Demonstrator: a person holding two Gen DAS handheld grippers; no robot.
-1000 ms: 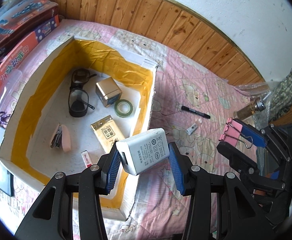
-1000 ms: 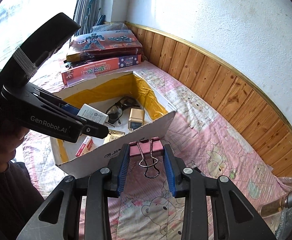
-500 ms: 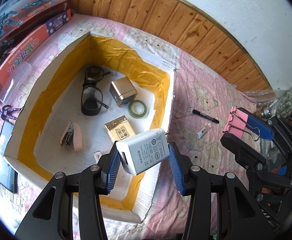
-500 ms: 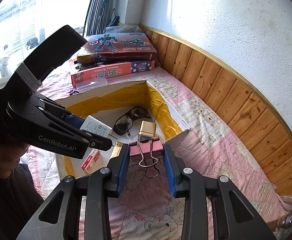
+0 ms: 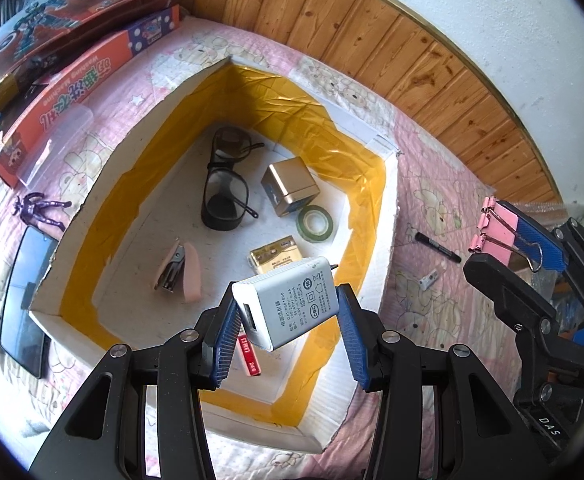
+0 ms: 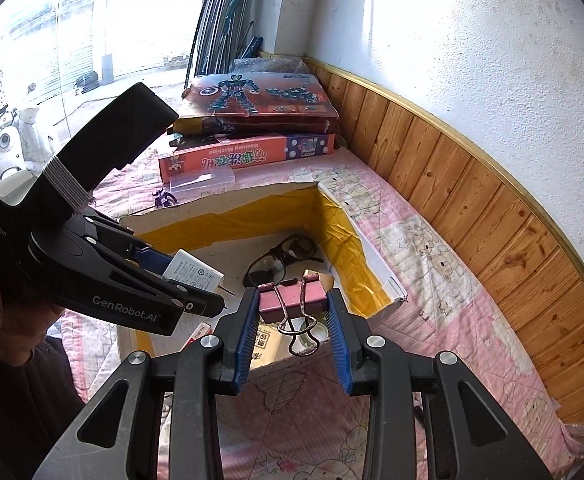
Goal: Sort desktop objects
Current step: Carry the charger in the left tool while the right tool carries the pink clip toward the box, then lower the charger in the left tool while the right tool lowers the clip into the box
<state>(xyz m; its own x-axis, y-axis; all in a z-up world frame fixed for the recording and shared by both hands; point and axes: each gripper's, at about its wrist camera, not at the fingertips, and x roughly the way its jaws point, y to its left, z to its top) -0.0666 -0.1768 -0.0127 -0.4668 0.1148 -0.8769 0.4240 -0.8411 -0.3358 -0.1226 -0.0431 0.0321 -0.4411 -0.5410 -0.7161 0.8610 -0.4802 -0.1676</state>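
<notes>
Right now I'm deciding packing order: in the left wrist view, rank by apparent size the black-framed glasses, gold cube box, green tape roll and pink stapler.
1. Black-framed glasses
2. Pink stapler and gold cube box, too alike to rank
3. Green tape roll

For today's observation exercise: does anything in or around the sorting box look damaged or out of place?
The box has ragged, torn wall edges patched with crinkled yellow tape. A black marker lies loose on the quilt beside it.

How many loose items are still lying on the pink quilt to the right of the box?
2: a black marker pen and, nearer the camera, a small silver metal piece; the right gripper may hide more.
</notes>
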